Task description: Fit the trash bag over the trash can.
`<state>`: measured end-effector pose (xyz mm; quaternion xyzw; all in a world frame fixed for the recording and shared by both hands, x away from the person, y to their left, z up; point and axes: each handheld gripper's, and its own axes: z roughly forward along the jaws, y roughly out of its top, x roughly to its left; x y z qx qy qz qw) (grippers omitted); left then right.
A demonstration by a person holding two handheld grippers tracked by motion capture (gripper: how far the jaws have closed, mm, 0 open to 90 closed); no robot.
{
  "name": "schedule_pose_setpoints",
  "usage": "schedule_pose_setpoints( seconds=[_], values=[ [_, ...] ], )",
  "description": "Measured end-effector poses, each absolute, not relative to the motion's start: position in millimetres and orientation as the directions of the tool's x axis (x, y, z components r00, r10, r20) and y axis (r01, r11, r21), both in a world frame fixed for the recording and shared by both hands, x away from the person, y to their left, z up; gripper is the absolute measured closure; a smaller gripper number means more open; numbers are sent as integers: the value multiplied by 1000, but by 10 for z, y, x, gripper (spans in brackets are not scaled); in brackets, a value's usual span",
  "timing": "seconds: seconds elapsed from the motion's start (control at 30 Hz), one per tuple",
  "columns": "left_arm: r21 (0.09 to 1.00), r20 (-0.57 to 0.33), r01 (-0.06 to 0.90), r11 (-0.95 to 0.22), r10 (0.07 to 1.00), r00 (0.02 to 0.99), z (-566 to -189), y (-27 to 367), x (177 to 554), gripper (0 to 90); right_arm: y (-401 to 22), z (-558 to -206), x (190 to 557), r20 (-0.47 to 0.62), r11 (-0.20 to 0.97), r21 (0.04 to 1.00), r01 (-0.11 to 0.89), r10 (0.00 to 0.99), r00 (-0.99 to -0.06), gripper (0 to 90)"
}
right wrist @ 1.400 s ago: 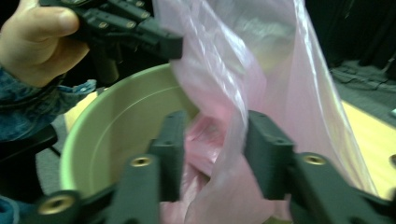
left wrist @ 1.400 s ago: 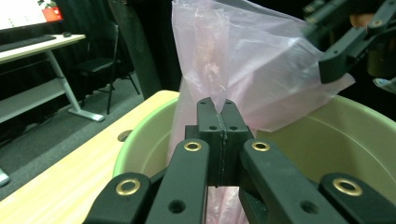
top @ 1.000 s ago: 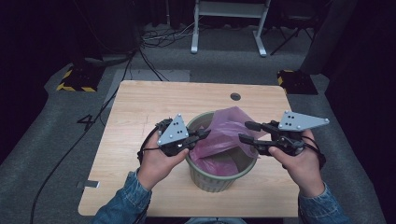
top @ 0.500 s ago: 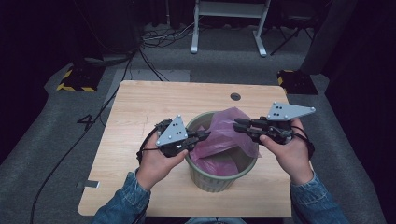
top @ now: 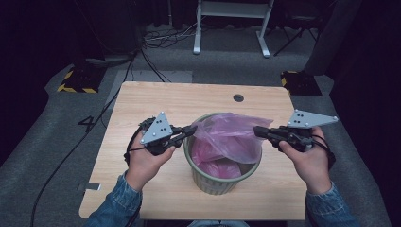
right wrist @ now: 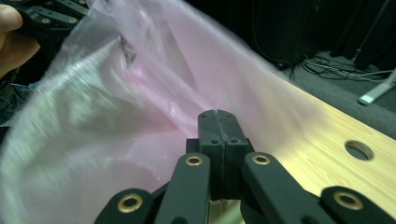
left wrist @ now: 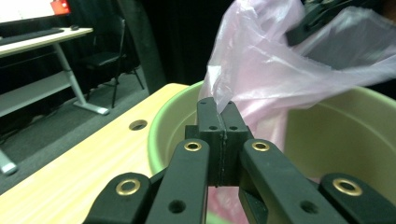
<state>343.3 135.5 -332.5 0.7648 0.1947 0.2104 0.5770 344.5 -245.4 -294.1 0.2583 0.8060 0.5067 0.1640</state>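
Wooden table (top: 151, 104), crinkled translucent pink bag (top: 231, 137)

Both hands reach forward, the left gripper (top: 189, 131) and right gripper (top: 259, 131) each clamped on opposite edges of the pink bag (top: 231, 137).

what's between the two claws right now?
High view: the pink bag spans from left claw to right claw, each shut on an edge, above the green bin.

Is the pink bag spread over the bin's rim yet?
No. The pink bag is stretched above the green bin, pinched by the left tool and right tool.
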Motion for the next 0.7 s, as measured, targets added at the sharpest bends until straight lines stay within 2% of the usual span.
schedule_pose_setpoints(
  seconds=[0.43,0.7],
  values=[
    [960,88,93,-265,598,796,-3427,1619,3417,900,-2828,-3145,3238,33,319,896,308,645,-764,900],
    [960,81,94,-264,584,808,-3469,1639,3342,900,-2940,-3266,3076,56,301,895,328,654,-755,900]
  ],
)
